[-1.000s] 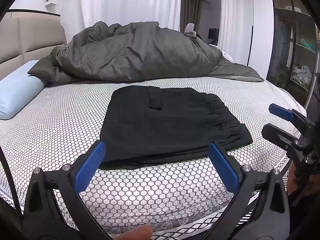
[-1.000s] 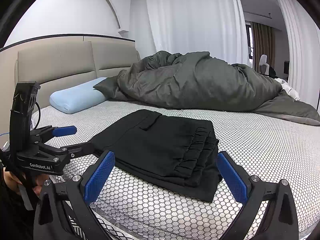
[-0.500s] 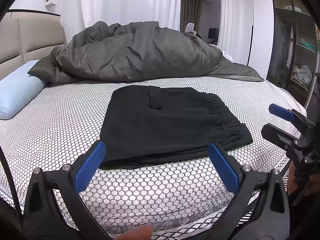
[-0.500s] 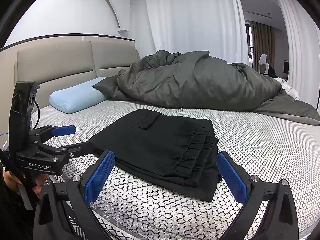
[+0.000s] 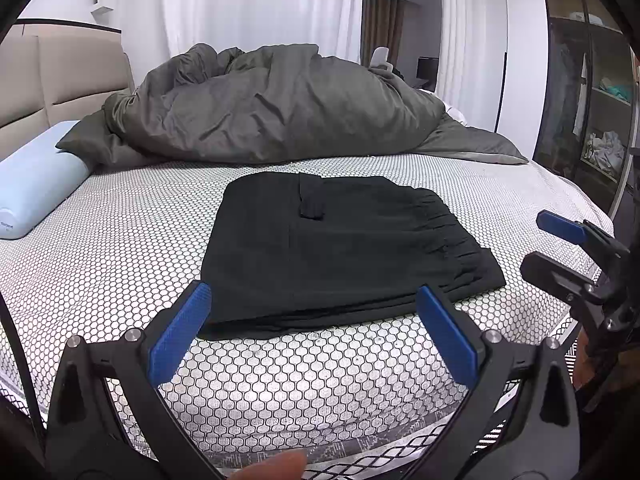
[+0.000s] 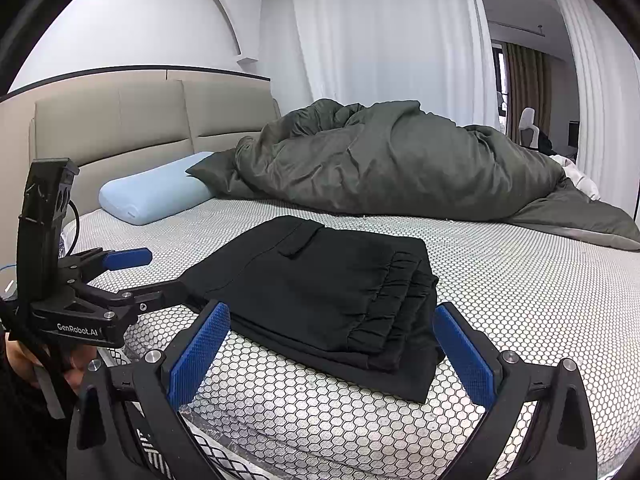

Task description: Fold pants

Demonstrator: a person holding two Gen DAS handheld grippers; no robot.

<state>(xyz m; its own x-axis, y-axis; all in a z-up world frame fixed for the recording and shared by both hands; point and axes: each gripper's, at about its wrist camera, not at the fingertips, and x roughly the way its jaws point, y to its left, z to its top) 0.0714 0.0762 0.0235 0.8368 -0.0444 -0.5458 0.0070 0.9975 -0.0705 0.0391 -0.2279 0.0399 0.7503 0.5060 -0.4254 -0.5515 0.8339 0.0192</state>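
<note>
Black pants (image 5: 340, 248) lie folded in a flat stack on the honeycomb-patterned mattress (image 5: 100, 248), just ahead of both grippers. Left gripper (image 5: 316, 320) hangs near the stack's front edge, blue pads spread wide, holding nothing. Right gripper (image 6: 328, 344) sits beside the gathered waistband end, equally wide and empty. Beyond them, a grey duvet (image 6: 400, 164) is heaped.

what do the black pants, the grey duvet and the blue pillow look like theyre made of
Black pants: matte woven or knit fabric, no shine, gathered elastic waistband. Grey duvet: thin smooth cloth with a faint sheen and sharp crinkles, puffy filling; fibre unclear. Blue pillow: probably moulded foam in a smooth cover, since it keeps a firm rounded shape.
</note>
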